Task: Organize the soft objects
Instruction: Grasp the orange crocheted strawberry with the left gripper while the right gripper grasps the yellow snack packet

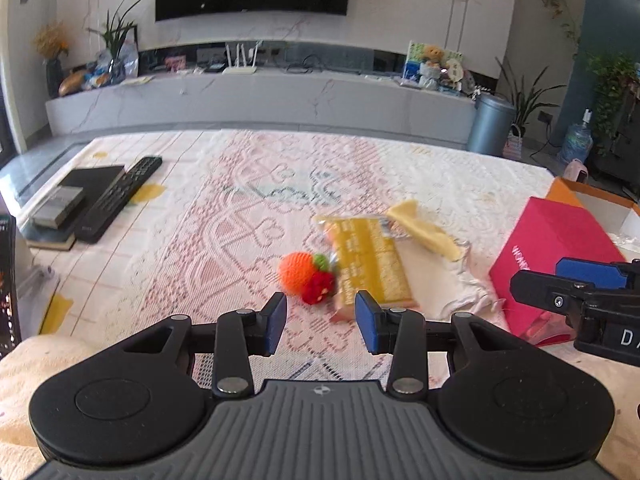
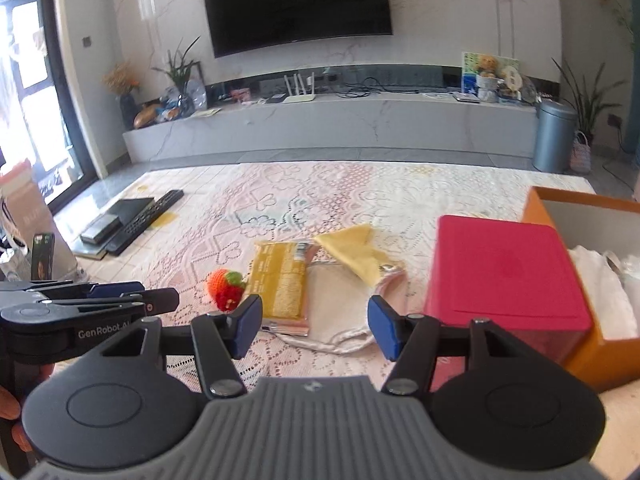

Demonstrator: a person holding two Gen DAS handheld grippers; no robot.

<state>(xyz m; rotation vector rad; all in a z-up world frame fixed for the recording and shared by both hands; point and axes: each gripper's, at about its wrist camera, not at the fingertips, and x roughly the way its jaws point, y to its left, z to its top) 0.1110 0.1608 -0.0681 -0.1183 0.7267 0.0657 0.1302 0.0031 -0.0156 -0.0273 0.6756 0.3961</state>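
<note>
On the lace tablecloth (image 1: 240,208) lie a crocheted orange-and-strawberry toy (image 1: 306,282) (image 2: 226,285), a yellow wrapped packet (image 1: 370,264) (image 2: 280,280), a yellow cloth (image 1: 424,228) (image 2: 356,254) and a pale pink garment (image 1: 444,284) (image 2: 340,312). My left gripper (image 1: 322,322) hovers just short of the toy, jaws open and empty. Over the near edge of the packet and garment hangs my right gripper (image 2: 316,326), open with nothing held. Each gripper shows at the edge of the other's view.
A red box (image 2: 504,272) (image 1: 548,256) stands right of the garment, beside an orange box (image 2: 600,340) holding white fabric. A remote (image 1: 120,196) and dark flat devices (image 1: 84,192) lie at the far left. A TV bench (image 2: 328,128) and grey bin (image 2: 554,136) stand beyond.
</note>
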